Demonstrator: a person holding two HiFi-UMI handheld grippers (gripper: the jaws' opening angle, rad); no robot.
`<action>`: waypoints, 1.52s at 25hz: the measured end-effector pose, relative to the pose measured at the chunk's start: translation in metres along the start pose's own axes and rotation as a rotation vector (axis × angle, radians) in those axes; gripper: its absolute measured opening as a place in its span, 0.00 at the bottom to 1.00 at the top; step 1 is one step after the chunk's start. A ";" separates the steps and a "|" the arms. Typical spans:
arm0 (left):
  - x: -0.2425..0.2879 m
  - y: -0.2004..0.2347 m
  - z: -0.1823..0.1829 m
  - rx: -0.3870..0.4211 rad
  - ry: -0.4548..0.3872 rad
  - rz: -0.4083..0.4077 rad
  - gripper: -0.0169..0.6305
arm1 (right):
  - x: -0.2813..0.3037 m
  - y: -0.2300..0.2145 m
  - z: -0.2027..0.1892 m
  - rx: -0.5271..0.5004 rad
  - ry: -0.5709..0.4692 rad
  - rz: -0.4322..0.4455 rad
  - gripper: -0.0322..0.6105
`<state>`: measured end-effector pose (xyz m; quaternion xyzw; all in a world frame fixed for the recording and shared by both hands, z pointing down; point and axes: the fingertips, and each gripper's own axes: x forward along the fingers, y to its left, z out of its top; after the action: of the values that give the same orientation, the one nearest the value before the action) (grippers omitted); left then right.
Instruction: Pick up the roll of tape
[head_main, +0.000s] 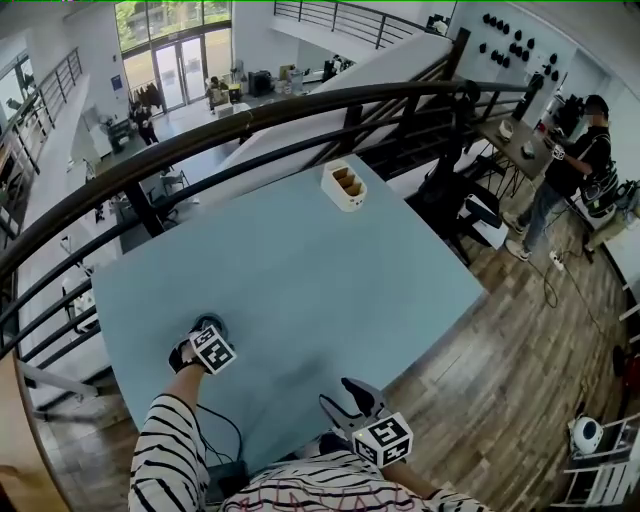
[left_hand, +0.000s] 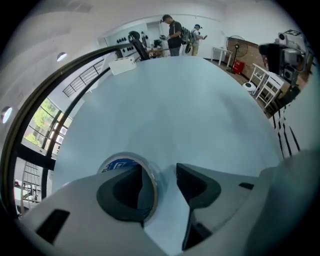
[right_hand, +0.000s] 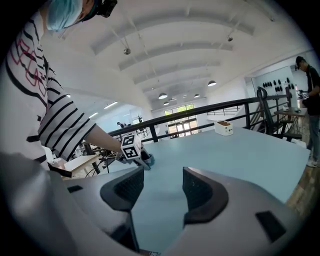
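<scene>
The roll of tape (left_hand: 131, 165), clear with a blue-printed core, lies flat on the light blue table (head_main: 300, 270) near its left front corner. My left gripper (left_hand: 159, 184) stands open over it: the left jaw sits inside the roll's hole, and the right jaw is outside with a small gap to the roll's wall. In the head view the roll (head_main: 210, 324) peeks out just beyond the left gripper (head_main: 204, 333). My right gripper (head_main: 350, 400) hangs open and empty at the table's front edge. The right gripper (right_hand: 162, 192) looks across at the left one (right_hand: 141, 159) and the roll (right_hand: 149, 160).
A small white box (head_main: 344, 185) with brown compartments stands at the table's far edge. Black railings (head_main: 250, 120) run behind the table. A person (head_main: 575, 165) stands by a desk at the far right. Wooden floor lies to the right.
</scene>
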<state>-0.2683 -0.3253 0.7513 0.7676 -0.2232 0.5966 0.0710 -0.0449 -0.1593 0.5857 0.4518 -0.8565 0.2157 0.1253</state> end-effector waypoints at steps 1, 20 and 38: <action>0.002 -0.002 0.000 0.004 0.008 -0.013 0.37 | -0.002 0.000 -0.001 0.004 0.003 -0.005 0.42; -0.001 -0.014 -0.002 0.048 0.050 0.041 0.16 | -0.004 -0.008 0.008 -0.029 -0.008 0.005 0.42; -0.115 -0.003 0.054 -0.076 -0.365 0.269 0.16 | 0.021 0.000 0.040 -0.106 -0.049 0.083 0.42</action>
<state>-0.2410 -0.3132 0.6277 0.8228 -0.3551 0.4431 -0.0219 -0.0574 -0.1938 0.5596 0.4138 -0.8875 0.1641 0.1190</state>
